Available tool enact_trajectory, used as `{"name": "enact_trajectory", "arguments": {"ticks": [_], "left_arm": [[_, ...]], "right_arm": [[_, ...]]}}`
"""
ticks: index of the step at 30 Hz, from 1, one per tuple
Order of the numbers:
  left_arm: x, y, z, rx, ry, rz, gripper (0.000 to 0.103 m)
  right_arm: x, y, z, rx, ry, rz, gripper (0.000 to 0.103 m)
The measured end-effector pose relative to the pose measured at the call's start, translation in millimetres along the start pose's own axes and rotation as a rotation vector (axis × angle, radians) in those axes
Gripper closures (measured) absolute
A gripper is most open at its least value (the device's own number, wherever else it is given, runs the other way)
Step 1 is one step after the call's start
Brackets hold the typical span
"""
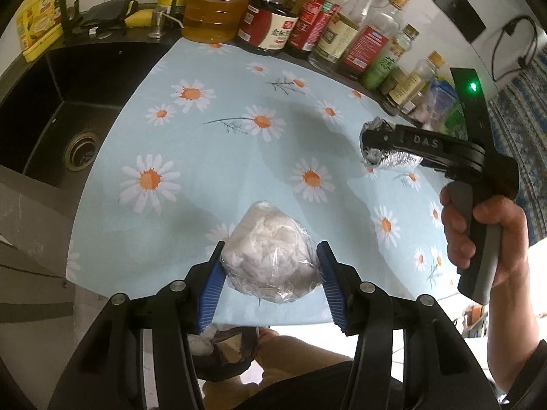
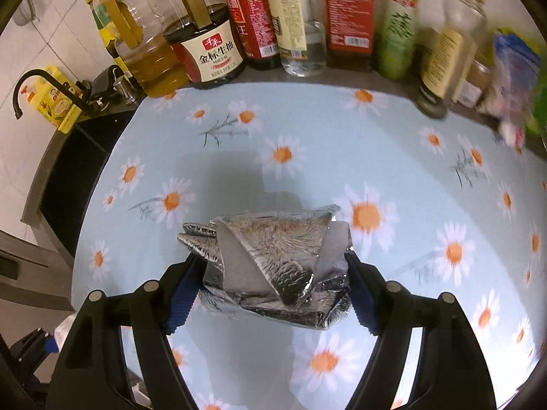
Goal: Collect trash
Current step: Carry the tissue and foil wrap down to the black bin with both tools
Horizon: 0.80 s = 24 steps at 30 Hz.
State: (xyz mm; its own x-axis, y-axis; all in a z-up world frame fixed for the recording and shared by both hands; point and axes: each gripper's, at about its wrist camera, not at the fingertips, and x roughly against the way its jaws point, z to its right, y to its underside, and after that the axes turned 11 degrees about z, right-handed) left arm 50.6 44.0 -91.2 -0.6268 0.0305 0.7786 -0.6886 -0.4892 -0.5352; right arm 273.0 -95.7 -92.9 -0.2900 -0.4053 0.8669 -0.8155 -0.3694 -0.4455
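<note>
My left gripper point(image 1: 270, 259) is shut on a white paper wad wrapped in clear plastic point(image 1: 270, 253) and holds it above the front edge of the daisy-print cloth point(image 1: 212, 157). My right gripper point(image 2: 273, 270) is shut on a crumpled silver foil wrapper point(image 2: 273, 266) and holds it above the cloth point(image 2: 342, 136). In the left wrist view the right gripper point(image 1: 372, 147) hangs at the right with the foil point(image 1: 393, 162) in its jaws. A dark bin with white trash point(image 1: 225, 348) shows below the counter edge, under my left gripper.
A row of oil, soy sauce and seasoning bottles point(image 2: 212, 51) lines the back of the counter. A black sink point(image 1: 51, 130) with a black tap point(image 2: 37, 82) lies to the left. Bags and packets point(image 2: 512, 78) crowd the back right corner.
</note>
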Motion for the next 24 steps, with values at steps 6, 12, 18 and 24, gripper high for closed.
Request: {"name": "enact_trajectory", "arguments": {"ticks": [6, 12, 18, 24], "left_arm": [[12, 11, -4, -0.041, 0.027, -0.008, 0.052], [29, 19, -8, -0.082, 0.054, 0.0, 0.052], [43, 32, -15, -0.109, 0.078, -0.003, 0.052], [48, 55, -30, -0.105, 0.092, -0.033, 0.052]], "right_arm": [[28, 31, -5, -0.047, -0.007, 0.003, 0.028], [60, 56, -19, -0.078, -0.012, 0.028, 0.028], [86, 84, -40, -0.105, -0.059, 0.055, 0.028], [92, 122, -67, -0.122, -0.136, 0.014, 0.028]]}}
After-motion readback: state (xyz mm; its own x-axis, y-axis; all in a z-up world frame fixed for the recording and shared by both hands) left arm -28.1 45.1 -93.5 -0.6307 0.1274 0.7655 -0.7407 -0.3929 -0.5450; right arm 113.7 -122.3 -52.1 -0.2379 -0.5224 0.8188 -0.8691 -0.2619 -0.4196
